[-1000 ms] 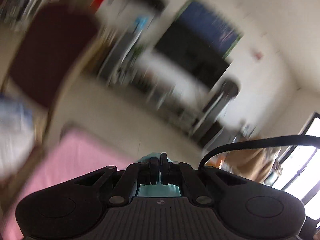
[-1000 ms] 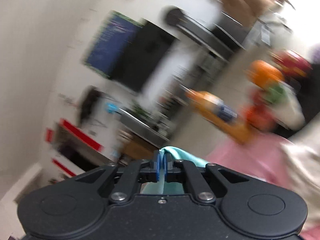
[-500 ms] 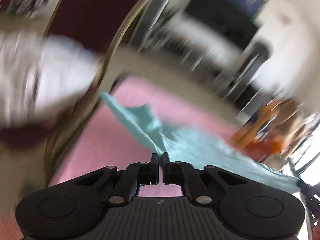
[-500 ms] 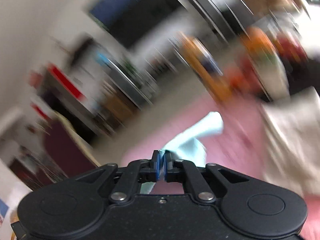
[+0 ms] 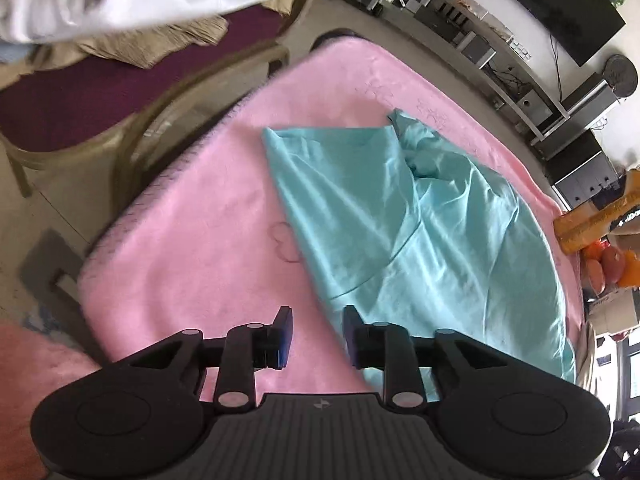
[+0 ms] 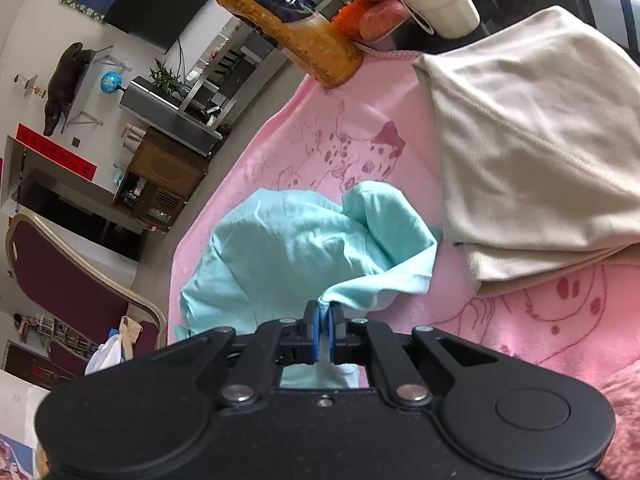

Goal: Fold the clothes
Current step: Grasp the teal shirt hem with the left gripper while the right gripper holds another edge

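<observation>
Your left gripper (image 5: pixel 316 330) jaws are just opening, releasing the crumpled turquoise cotton shirt (image 5: pixel 404 220) onto the pink blanket-covered bench (image 5: pixel 208 216); your right gripper (image 6: pixel 324 330) is clenching its hem to spread it.

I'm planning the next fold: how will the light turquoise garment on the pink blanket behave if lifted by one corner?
Probably floppy: the light turquoise garment drapes in soft creases from the shut right tongs. Likely light, since a small pinch raises its edge. Its sheen in the left view hints it may slide on the pink blanket.
</observation>
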### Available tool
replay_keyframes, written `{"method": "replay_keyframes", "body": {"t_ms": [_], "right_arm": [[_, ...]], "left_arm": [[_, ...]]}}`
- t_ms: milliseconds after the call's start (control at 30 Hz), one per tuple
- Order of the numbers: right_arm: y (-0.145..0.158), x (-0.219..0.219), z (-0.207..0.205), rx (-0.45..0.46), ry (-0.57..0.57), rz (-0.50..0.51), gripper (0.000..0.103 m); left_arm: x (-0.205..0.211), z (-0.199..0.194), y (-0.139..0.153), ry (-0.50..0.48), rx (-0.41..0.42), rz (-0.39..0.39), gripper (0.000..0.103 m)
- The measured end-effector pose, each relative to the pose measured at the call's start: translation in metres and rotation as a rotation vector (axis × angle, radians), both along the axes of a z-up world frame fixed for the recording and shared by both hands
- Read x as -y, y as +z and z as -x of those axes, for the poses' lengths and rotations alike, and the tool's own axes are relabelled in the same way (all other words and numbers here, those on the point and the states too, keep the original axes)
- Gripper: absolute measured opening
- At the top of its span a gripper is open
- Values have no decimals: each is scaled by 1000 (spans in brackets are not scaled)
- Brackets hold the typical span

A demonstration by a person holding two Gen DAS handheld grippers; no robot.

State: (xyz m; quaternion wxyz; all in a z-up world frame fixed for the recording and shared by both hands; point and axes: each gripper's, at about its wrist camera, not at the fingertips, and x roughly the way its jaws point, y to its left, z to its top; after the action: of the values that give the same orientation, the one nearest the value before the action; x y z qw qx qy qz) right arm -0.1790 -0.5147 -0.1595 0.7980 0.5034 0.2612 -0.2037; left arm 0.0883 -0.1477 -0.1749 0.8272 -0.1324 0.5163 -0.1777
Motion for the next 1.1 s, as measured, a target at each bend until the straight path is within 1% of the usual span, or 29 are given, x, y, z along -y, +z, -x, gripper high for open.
{"method": "replay_keyframes", "body": {"t_ms": [67,167,267,333,367,400,533,600,633,667,700,767,833,900,967,1000,1033,1067,1100], "right_arm": [[-2,2,-5,3,3,-8,5],[-5,5,-7,6,13,-2,5],[-6,6,-8,8,18,-2,6],[-7,7,-8,10,19,-8,6],[-7,7,-8,11,18,-11,6],[-8,7,-8,11,20,-13,6],[-10,7,-10,9,30,-22,7],[-10,7,-11,6,35,-18,7],[-9,6,-11,4,36,-15,7],[-9,6,-12,3,37,-13,7],[-9,6,-12,1,38,-10,7],[-9,5,-12,-2,40,-4,7],[-9,5,-12,-2,40,-2,7],[-9,5,-11,-2,39,-2,7],[-10,7,-10,-2,35,-7,7],[-11,7,-9,-2,30,-12,7],[-12,8,-9,-1,27,-17,7],[-13,9,-8,0,23,-22,7],[-14,10,-8,-1,17,-26,7]], "left_arm": [[11,-6,-5,8,-12,-12,24],[25,-16,-13,13,-44,-19,23],[35,-19,-20,7,-69,-52,23],[38,-19,-21,2,-70,-75,25],[39,-18,-20,-1,-67,-87,33],[40,-17,-20,-2,-66,-97,35],[38,-16,-18,7,-82,-121,35],[42,-17,-17,9,-80,-149,36],[44,-17,-17,12,-78,-165,38],[46,-17,-17,10,-75,-176,45],[50,-18,-17,0,-74,-175,49],[60,-18,-18,-27,-69,-187,64],[70,-16,-19,-55,-56,-212,67],[75,-11,-19,-58,-20,-252,58],[74,-7,-18,-53,6,-269,36],[71,-7,-17,-50,10,-264,28],[67,-8,-17,-46,3,-242,17],[63,-9,-18,-41,-7,-215,11],[58,-11,-19,-34,-23,-178,9]]}}
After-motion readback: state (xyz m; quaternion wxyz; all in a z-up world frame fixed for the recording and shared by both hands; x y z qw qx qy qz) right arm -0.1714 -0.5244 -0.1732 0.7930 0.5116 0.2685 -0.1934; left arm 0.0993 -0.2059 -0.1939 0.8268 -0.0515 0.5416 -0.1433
